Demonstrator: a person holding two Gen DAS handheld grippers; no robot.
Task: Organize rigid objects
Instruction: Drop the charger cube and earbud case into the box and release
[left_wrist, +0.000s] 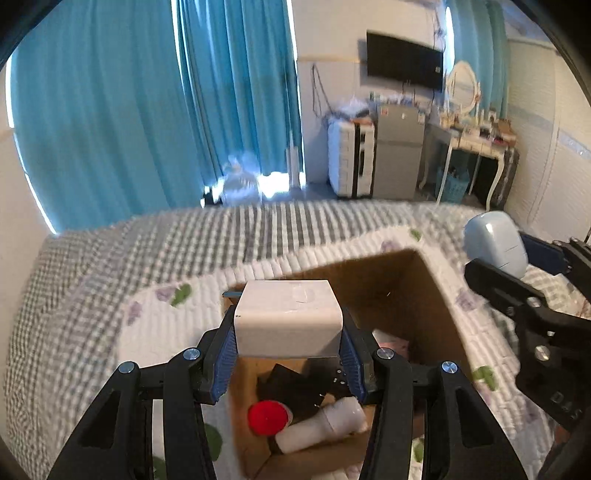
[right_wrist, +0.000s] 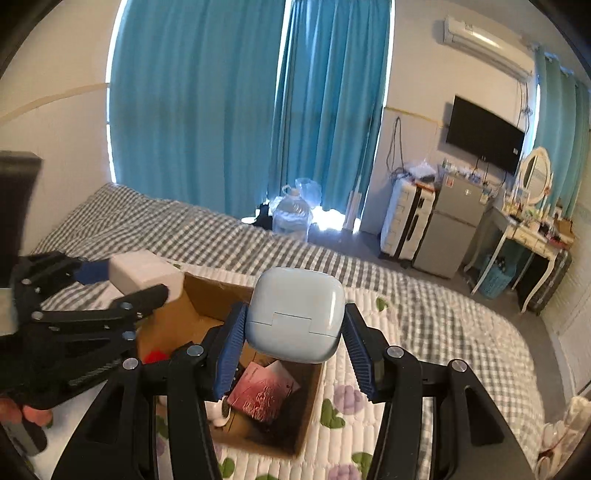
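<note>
My left gripper (left_wrist: 287, 341) is shut on a white rectangular block (left_wrist: 288, 319) and holds it above the open cardboard box (left_wrist: 428, 280) on the bed. The block also shows in the right wrist view (right_wrist: 142, 275). My right gripper (right_wrist: 293, 349) is shut on a pale blue rounded case (right_wrist: 295, 314) and holds it over the same box (right_wrist: 207, 291); the case shows at the right of the left wrist view (left_wrist: 496, 242). Inside the box lie a red-capped object (left_wrist: 267, 417), a white cylinder (left_wrist: 325, 424), a dark item and a red packet (right_wrist: 262, 393).
The box rests on a floral quilt (right_wrist: 373, 398) over a grey checked bedspread (right_wrist: 236, 236). Beyond the bed are blue curtains (right_wrist: 236, 107), a water jug (right_wrist: 291, 218), a suitcase (right_wrist: 402, 225), a small fridge (right_wrist: 448, 229) and a dressing table (right_wrist: 532, 236).
</note>
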